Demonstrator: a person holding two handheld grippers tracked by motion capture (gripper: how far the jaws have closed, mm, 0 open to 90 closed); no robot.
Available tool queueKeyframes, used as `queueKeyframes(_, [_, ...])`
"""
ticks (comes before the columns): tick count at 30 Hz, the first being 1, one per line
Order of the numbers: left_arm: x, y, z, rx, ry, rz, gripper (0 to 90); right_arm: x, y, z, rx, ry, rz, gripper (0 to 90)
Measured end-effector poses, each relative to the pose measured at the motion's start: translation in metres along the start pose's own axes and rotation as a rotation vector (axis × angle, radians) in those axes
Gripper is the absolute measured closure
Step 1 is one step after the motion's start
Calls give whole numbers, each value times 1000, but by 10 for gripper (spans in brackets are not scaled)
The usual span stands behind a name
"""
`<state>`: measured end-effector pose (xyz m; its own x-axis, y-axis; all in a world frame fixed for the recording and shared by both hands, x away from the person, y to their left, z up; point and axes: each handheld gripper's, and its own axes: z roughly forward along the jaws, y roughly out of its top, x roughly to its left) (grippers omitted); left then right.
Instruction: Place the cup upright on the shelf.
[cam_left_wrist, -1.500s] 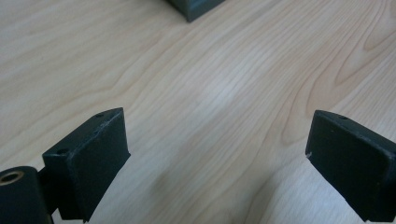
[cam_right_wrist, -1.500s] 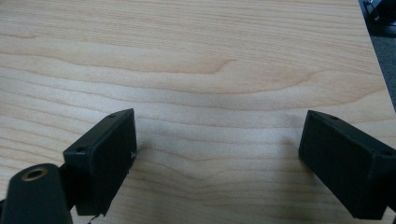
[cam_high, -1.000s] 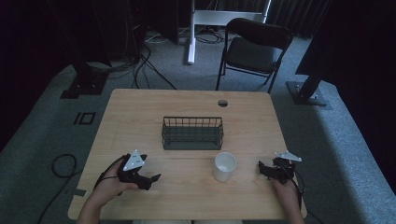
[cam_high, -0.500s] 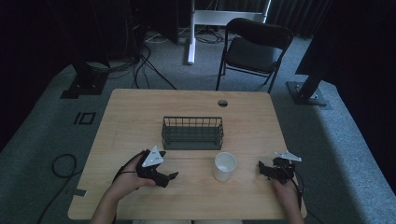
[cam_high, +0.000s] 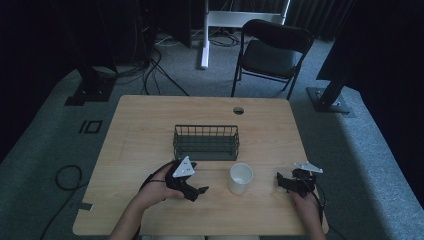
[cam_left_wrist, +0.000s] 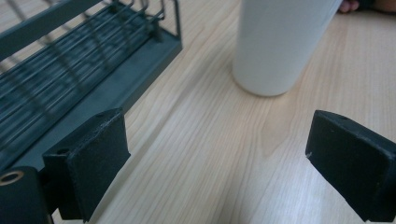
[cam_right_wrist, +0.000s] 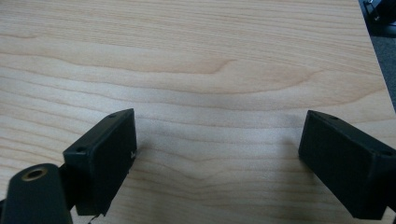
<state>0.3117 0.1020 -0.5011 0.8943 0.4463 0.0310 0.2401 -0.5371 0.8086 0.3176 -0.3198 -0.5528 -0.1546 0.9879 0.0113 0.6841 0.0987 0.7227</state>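
The left tongs (cam_left_wrist: 219, 154) gape wide and hold nothing; the white cup (cam_left_wrist: 280, 44) stands upright just ahead of them, with the wire basket (cam_left_wrist: 70, 70) alongside. The right tongs (cam_right_wrist: 217, 161) gape equally wide over bare table (cam_right_wrist: 210, 56).

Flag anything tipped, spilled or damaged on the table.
Nothing stands out. The white cup stands upright beside the wire basket, apart from it. The left gripper is open, facing the cup; the right gripper is open over bare wood.
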Motion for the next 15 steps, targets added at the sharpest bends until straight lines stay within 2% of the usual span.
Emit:
queueKeyframes(7, [-7,11,11,-24,-37,12,60,0,0,0,0,0,0,108])
queueKeyframes(10, [-11,15,17,7,-60,34,69,0,0,0,0,0,1,108])
queueKeyframes(11, [-12,17,19,3,-55,39,68,0,0,0,0,0,1,108])
queueKeyframes(15, [-15,23,25,-16,-76,39,69,0,0,0,0,0,1,108])
